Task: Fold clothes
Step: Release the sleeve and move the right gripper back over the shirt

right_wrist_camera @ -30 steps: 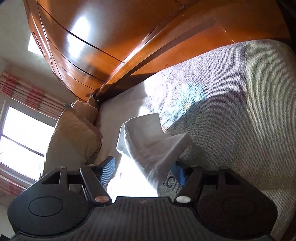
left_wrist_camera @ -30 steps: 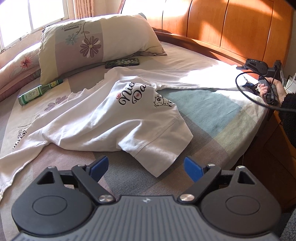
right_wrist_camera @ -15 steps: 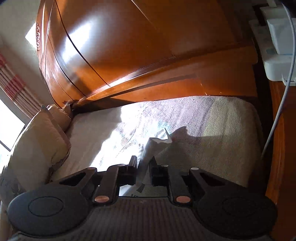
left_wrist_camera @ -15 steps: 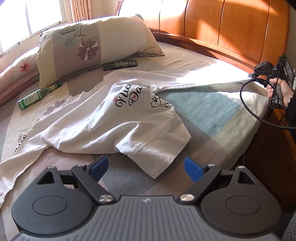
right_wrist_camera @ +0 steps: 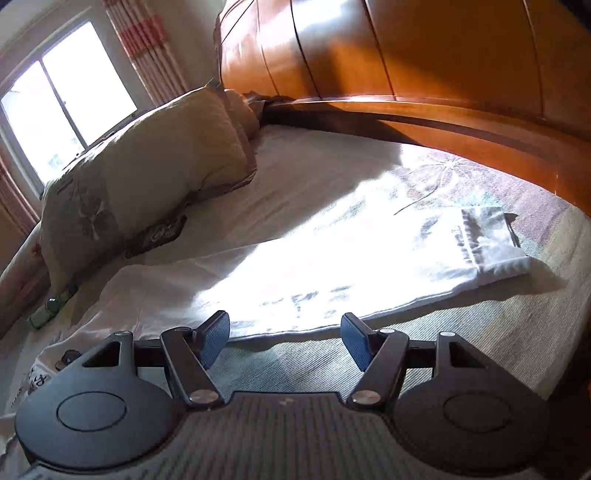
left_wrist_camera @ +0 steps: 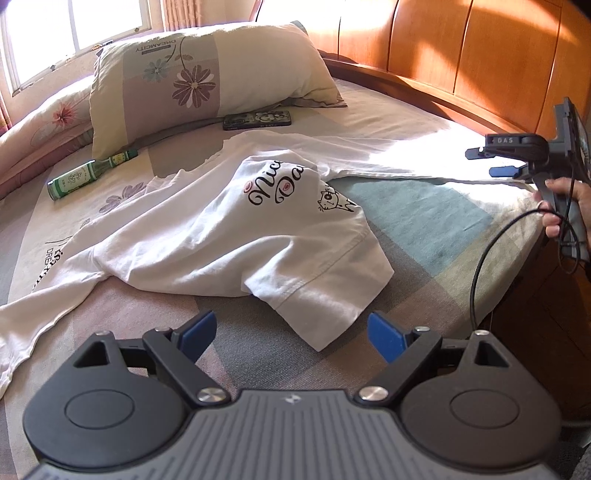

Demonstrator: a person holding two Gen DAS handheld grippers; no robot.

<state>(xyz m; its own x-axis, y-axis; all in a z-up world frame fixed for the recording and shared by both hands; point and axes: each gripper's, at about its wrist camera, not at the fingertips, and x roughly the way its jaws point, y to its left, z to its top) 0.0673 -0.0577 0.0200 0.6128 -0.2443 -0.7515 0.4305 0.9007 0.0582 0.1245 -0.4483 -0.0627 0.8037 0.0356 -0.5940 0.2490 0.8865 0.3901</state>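
White shirt [left_wrist_camera: 229, 229] with black script and a small cat drawing lies crumpled across the middle of the bed [left_wrist_camera: 436, 229]; one sleeve trails off toward my left, and a long part stretches right toward the bed's edge, its folded end [right_wrist_camera: 487, 240] lying flat in bright sun near the wooden headboard [left_wrist_camera: 461, 48]. My left hand-held gripper [left_wrist_camera: 291, 332] hovers just short of the shirt's nearest hem, blue pads wide apart with nothing between them. My right hand-held gripper [right_wrist_camera: 284, 341] has just been opening; its pads stand apart over the bed's striped cover, touching no cloth, with the shirt's lit edge just beyond them. In the left view I see that same gripper side-on at the bed's right edge, my right hand [left_wrist_camera: 565, 206] wrapped round its handle and a black cable [left_wrist_camera: 480, 258] looping down from it. A flowered pillow [left_wrist_camera: 199, 74] leans near the window [left_wrist_camera: 74, 33]. A green bottle [left_wrist_camera: 88, 173] lies on its side beside the pillow, and a dark flat case, possibly a phone [left_wrist_camera: 256, 120], sits just below the pillow's lower edge, apart from the shirt.
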